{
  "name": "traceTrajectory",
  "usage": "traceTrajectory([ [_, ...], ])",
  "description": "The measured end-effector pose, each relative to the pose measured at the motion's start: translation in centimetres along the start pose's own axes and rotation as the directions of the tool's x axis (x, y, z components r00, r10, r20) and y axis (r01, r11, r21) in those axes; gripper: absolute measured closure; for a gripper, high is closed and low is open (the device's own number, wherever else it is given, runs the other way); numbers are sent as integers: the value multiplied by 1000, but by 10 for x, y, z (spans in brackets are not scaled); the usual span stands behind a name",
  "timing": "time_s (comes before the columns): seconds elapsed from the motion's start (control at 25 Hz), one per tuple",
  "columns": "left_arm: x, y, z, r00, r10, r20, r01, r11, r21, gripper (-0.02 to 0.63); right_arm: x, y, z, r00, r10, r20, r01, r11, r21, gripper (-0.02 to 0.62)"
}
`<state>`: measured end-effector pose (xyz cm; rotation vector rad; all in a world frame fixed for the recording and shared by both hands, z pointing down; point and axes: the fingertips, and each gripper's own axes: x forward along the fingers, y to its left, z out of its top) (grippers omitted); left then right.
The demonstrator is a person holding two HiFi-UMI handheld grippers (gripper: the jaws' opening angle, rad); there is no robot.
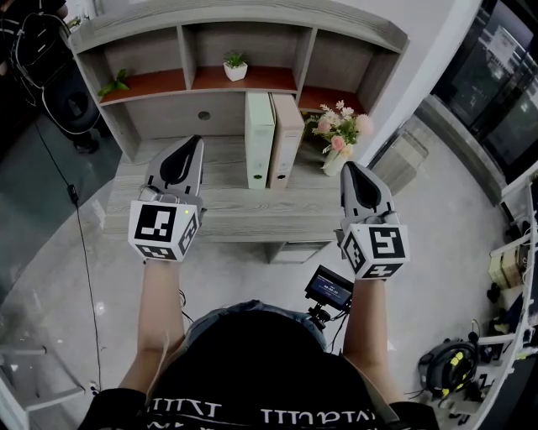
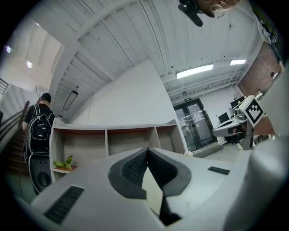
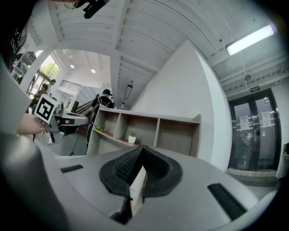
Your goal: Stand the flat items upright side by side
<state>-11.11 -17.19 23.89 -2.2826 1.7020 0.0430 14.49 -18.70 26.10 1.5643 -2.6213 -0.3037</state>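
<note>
The two file binders stand upright on the desk (image 1: 220, 214), touching along their broad sides: the pale green-white binder (image 1: 259, 138) on the left, the beige binder (image 1: 286, 137) on the right. Their backs are under the shelf unit (image 1: 252, 25) and their spines face the person. Packed together like this, each props the other, which is likely why neither leans. The vase of pink flowers (image 1: 340, 141) sits just to the right of the beige binder, close but apparently not touching.

The left gripper (image 1: 197, 140) and the right gripper (image 1: 347, 166) hang over the front part of the desk, one on each side of the pair and apart from it. Each gripper's own view shows its dark ribbed pads meeting at the tips — the left gripper (image 2: 147, 150) and the right gripper (image 3: 142, 148) are both closed with nothing clamped. The pale slivers in the gap below the tips seem to be the binders seen beyond, not anything held.

A small potted plant (image 1: 235, 65) and some green leaves (image 1: 114, 84) are on the shelf above, well away from the binders.

Judging by how things lie, the standing-up looks done — the grippers hold off on either side, probably so as not to knock the pair over.
</note>
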Motion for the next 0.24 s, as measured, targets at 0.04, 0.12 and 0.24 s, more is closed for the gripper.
traceTrajectory([
  [0.04, 0, 0, 0, 1000, 1, -1, -1, 1000, 2, 592, 1, 0, 0, 1000, 2, -1, -2, 1000, -2, 580],
  [0.12, 1, 2, -1, 1000, 2, -4, -2, 1000, 6, 592, 2, 1, -1, 1000, 4, -2, -4, 1000, -6, 580],
  [0.24, 2, 5, -2, 1000, 3, -6, -3, 1000, 11, 592, 6, 2, -2, 1000, 7, -3, -8, 1000, -12, 580],
])
